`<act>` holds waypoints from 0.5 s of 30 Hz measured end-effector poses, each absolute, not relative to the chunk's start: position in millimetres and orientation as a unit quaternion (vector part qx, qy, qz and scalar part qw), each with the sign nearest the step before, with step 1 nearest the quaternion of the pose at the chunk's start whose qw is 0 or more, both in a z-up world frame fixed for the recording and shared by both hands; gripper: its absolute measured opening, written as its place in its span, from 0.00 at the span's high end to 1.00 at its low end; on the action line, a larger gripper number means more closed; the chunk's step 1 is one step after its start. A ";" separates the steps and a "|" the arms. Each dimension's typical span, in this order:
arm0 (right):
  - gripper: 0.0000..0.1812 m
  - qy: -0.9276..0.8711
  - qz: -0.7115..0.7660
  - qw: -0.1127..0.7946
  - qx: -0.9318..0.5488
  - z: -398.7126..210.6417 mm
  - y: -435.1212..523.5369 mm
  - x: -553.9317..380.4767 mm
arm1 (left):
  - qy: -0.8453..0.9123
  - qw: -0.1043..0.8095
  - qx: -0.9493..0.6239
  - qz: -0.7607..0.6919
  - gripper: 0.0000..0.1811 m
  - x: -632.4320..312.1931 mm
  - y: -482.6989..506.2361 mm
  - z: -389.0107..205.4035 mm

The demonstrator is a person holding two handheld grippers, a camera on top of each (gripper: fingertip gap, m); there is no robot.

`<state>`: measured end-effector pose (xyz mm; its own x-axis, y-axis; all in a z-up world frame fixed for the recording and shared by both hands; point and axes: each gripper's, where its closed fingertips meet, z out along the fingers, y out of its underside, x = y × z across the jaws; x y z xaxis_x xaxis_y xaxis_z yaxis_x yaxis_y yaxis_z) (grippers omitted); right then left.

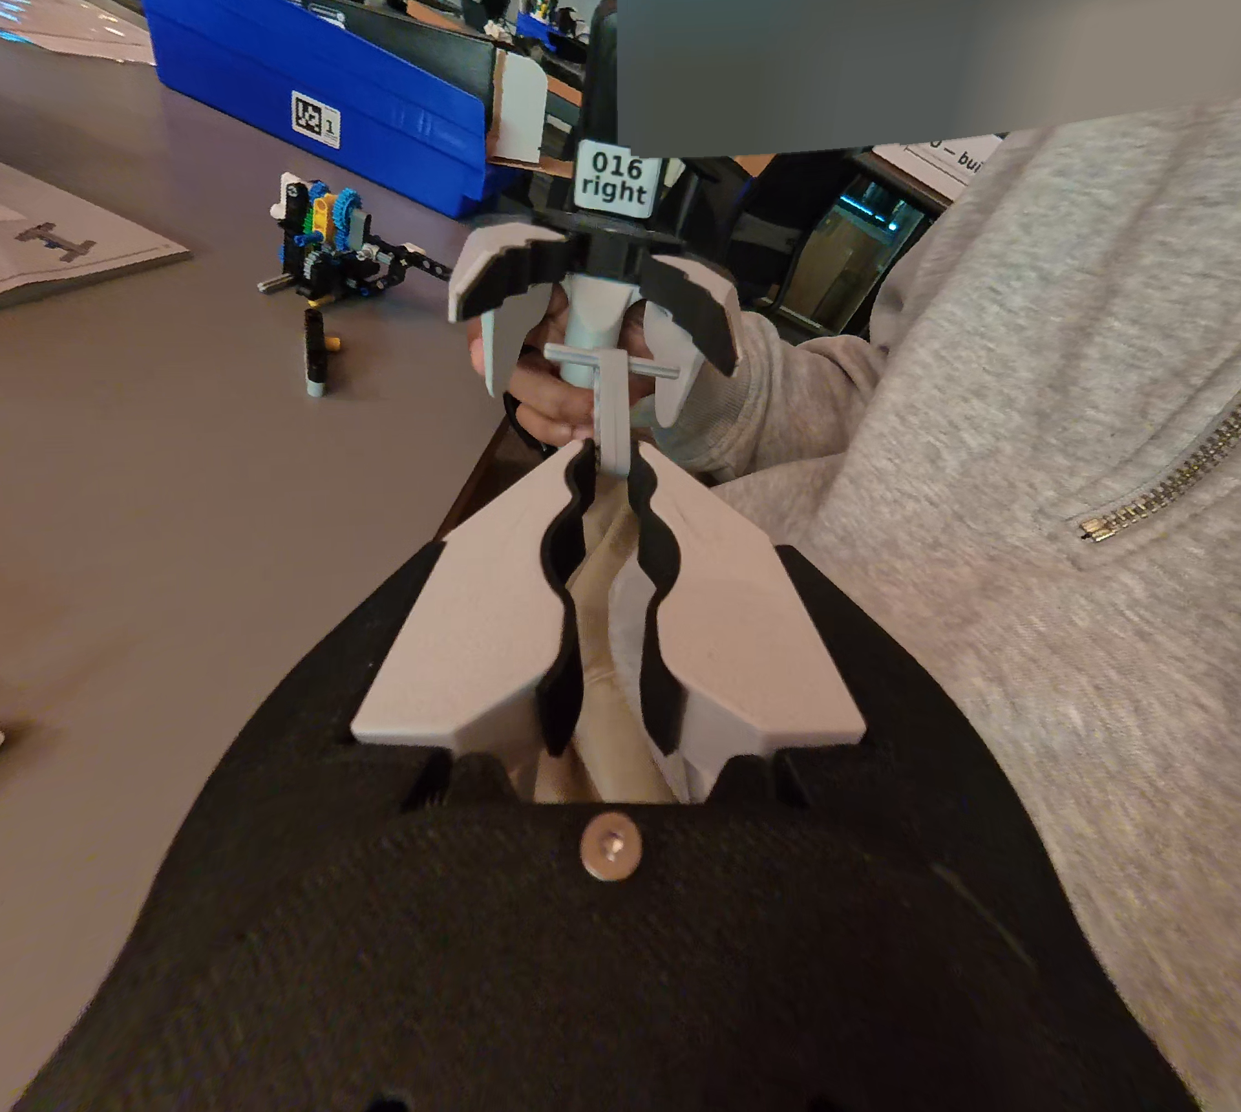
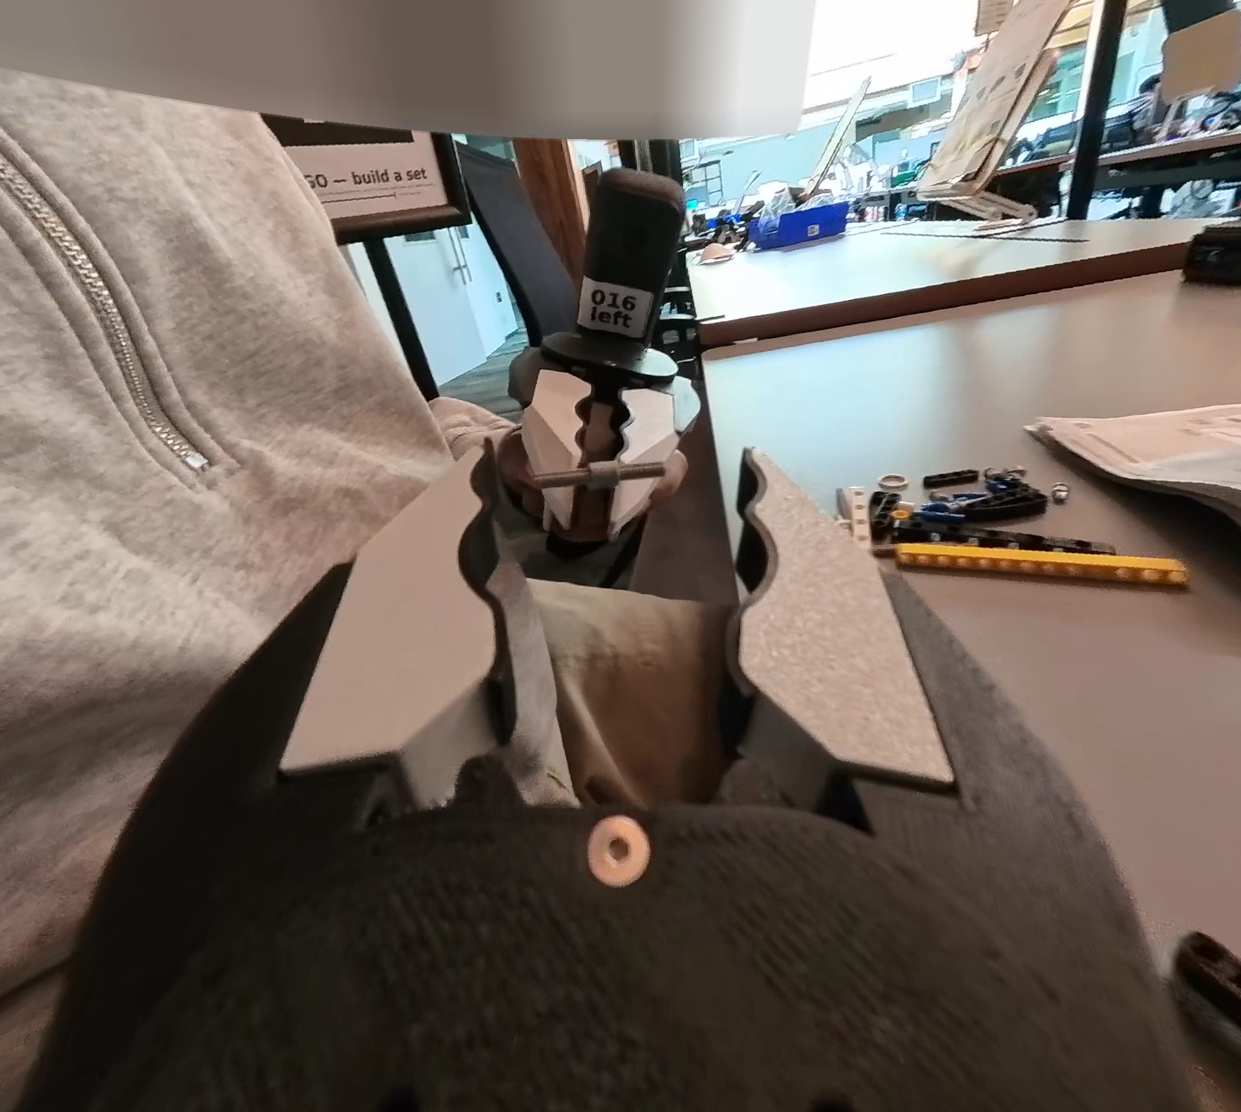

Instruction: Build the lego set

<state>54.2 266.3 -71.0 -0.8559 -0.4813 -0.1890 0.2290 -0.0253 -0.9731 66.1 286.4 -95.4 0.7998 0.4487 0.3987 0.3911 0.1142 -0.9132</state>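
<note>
1. The grey table (image 1: 168,475) takes up most of the left wrist view, and the person in the grey zip hoodie (image 1: 1007,475) sits right up against its edge.
2. A blue bin (image 1: 302,59) sits at the back of the table, with an open instruction booklet (image 1: 67,247) off to its left.
3. The right gripper (image 2: 614,475) is spread wide open with nothing between its fingers. It faces the other gripper, just short of the part that one holds.
4. The left gripper (image 1: 611,455) is pinched down on a light grey T-shaped lego piece (image 1: 611,388), clamped right at the fingertips and held up in front of the hoodie, off the table.
5. The half-built lego model (image 1: 336,247), black with blue gears and yellow bits, stands on the table near the bin. A small black pin piece (image 1: 314,351) lies just in front of it.
6. In the right wrist view, a long yellow beam (image 2: 1041,566) lies on the table next to a pile of loose black and blue parts (image 2: 974,502).
</note>
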 end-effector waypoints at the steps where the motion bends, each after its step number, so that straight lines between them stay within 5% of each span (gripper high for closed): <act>1: 0.61 0.653 -0.706 0.256 -0.101 -71.9 265.9 57.4 | -0.313 0.677 -0.666 0.019 0.97 67.1 287.4 -95.0; 15: 0.78 0.636 -0.702 0.290 -0.134 -67.2 272.4 73.3 | -0.289 0.688 -0.666 0.000 0.97 75.5 293.3 -89.1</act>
<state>73.3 272.4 -67.2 -0.7958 -0.5781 -0.1805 0.2363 -0.0220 -0.9714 75.5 293.3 -89.1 0.8328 0.3847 0.3980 0.3852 0.1136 -0.9158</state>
